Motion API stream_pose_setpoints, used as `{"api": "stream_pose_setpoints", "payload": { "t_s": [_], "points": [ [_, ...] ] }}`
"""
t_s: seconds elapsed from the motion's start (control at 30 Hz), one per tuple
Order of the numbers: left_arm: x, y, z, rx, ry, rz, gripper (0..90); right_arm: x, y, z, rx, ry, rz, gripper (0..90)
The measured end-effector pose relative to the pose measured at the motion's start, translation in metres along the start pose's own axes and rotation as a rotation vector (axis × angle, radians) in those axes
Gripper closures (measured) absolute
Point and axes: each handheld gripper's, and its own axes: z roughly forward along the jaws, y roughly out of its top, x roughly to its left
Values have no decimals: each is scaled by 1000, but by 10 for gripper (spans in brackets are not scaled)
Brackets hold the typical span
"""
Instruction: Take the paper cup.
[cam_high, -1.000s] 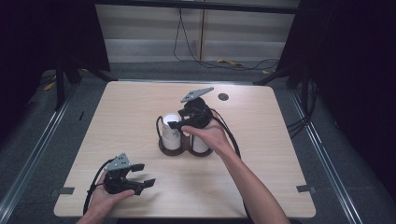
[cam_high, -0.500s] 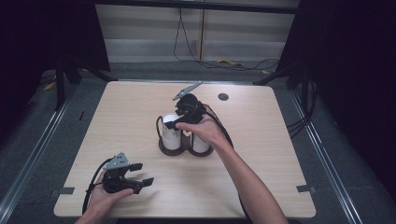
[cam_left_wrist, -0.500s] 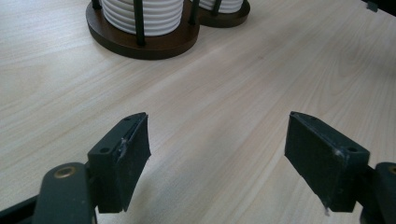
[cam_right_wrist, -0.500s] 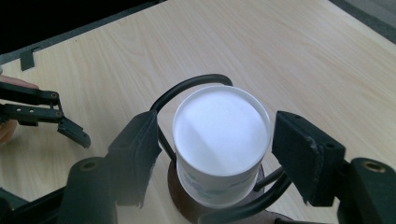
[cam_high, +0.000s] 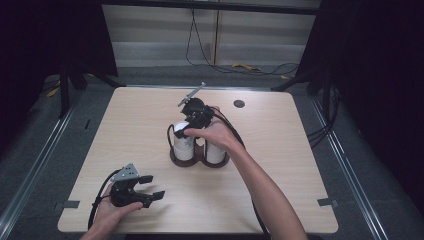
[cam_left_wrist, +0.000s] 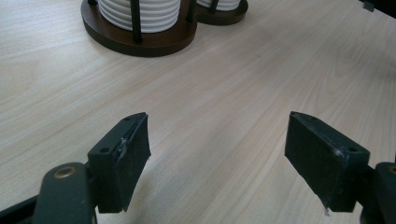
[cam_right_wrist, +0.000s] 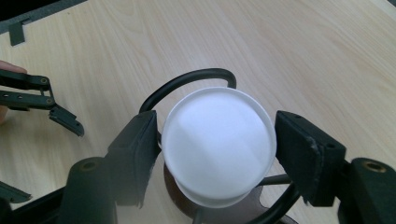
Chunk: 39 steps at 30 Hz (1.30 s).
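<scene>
A dark wooden holder (cam_high: 200, 161) with black wire posts carries two stacks of white ribbed cups, the left stack (cam_high: 184, 147) and the right stack (cam_high: 216, 152). My right gripper (cam_high: 186, 131) hangs over the left stack, pointing down. Its jaws have just been opening and now flank the stack's round white top (cam_right_wrist: 217, 140) closely, without clearly pressing on it. My left gripper (cam_high: 154, 186) rests open near the table's front left corner, with bare wood between its jaws (cam_left_wrist: 217, 154). Ahead of it stand the left stack (cam_left_wrist: 140, 9) and the holder's base (cam_left_wrist: 135, 39).
The light wooden table (cam_high: 300, 150) has a small black round spot (cam_high: 239, 103) at the back right. Grey tape marks (cam_high: 325, 202) sit at the front corners. Metal rails and dark floor run along both sides, and cables lie behind the table.
My right hand has shifted left and slightly toward the far side, from above the middle of the holder to above the left stack. The left hand has stayed put.
</scene>
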Motion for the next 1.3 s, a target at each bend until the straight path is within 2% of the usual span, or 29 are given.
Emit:
{"api": "stream_pose_setpoints", "payload": {
  "t_s": [0.13,0.23,0.33,0.43,0.8,1.07,1.3],
  "points": [
    [0,0,-1,-4,1,-5,221,-2,4,6,59,12,-1,293],
    [0,0,-1,-5,0,-7,221,-2,5,10,89,8,-8,319],
    [0,0,0,-2,0,-6,221,-2,6,15,122,17,0,287],
    [0,0,0,2,-3,-6,221,-1,6,18,148,-2,-9,300],
    [0,0,0,-1,-2,-8,221,-2,6,20,175,-1,-1,320],
    [0,0,-1,-4,-4,-8,223,-3,5,17,171,12,2,329],
    [0,0,0,-3,-4,-10,223,-3,6,10,146,16,0,332]
  ]
}}
